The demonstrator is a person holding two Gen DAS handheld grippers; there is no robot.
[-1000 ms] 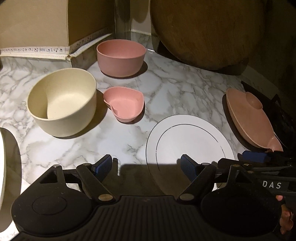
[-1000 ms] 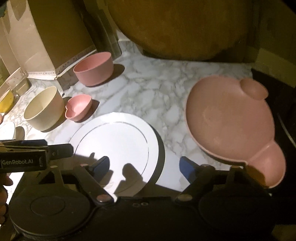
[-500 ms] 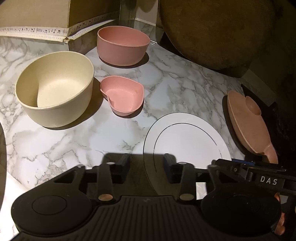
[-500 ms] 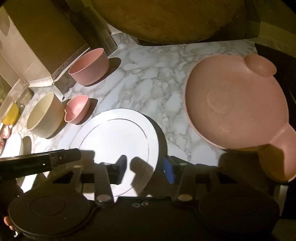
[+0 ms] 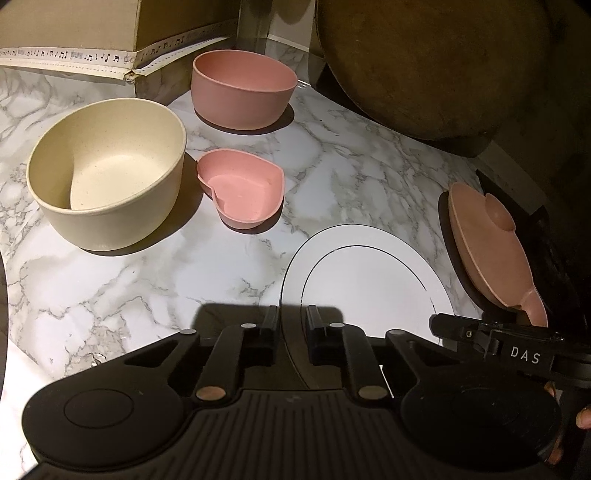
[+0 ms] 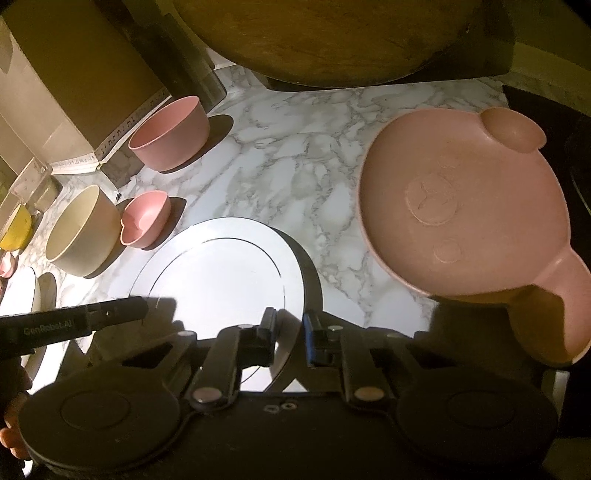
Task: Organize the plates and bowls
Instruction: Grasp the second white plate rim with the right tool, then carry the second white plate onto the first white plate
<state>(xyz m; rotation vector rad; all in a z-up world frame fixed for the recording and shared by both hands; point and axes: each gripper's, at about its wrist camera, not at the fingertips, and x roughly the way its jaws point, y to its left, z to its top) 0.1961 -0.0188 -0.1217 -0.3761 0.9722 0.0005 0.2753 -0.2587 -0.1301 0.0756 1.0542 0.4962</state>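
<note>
Pinches the near rim of the white plate (image 5: 369,280) in the left gripper (image 5: 292,317), jaws just drawn in to a narrow slit with the rim between them. Does likewise with the right gripper (image 6: 288,321) a little further round the plate's near edge, jaws just closed too, pads tight on either side of the rim. Has the plate at the near middle of the white, grey-veined marble counter (image 5: 332,155); cannot tell whether flat on it or slightly lifted. Beyond the plate to the left: a heart-shaped pink dish (image 5: 242,192), almost touching a cream bowl (image 5: 107,173) on its far side. Further back from the plate, a round pink bowl (image 5: 243,88), close against a cardboard box (image 5: 66,29) edged with music-note tape. Right of the plate, near but apart, a pink bear-shaped plate (image 6: 461,206) with two round ears, at the counter's dark right edge. Behind the plate at the back of the counter, a big round wooden board (image 5: 424,55) leaning upright. Far left of the plate, in dim light, a yellow bowl (image 6: 14,229).
</note>
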